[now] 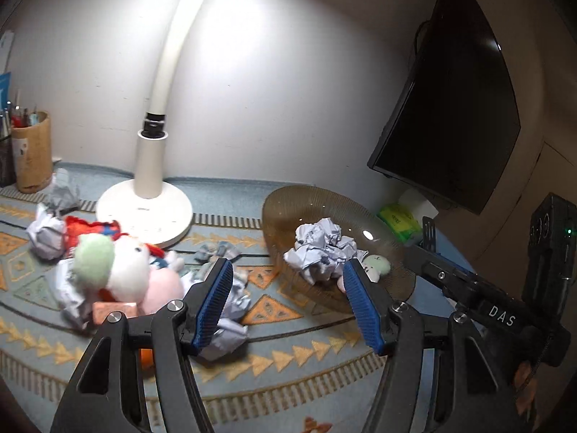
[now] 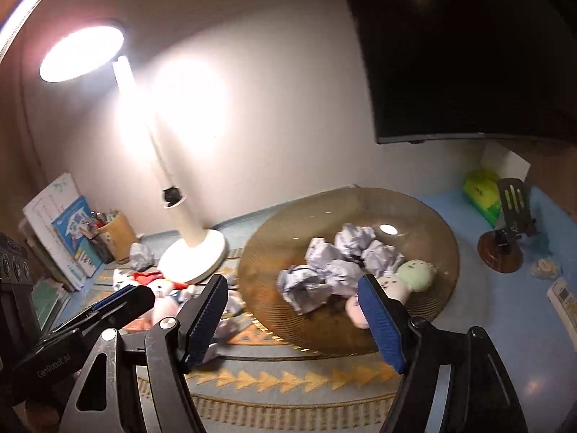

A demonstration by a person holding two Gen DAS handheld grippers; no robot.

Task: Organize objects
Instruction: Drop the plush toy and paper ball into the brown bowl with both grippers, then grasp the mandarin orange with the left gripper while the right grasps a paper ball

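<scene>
Inside the amber ribbed bowl lie several crumpled paper balls and a small pale-green plush, so the sorting looks partly done. Both tools hang above the mat with nothing between their blue pads: the left gripper has its jaws spread and empty, and the right gripper is likewise released, poised over the bowl's near rim. More remains outside, to the left of the bowl: a heap of plush toys and loose paper balls near the lamp base. The next move probably calls for swinging an empty gripper left and down onto one of these. Everything rests on a blue patterned mat, against a white wall, with a dark monitor at right and a pen holder at far left.
</scene>
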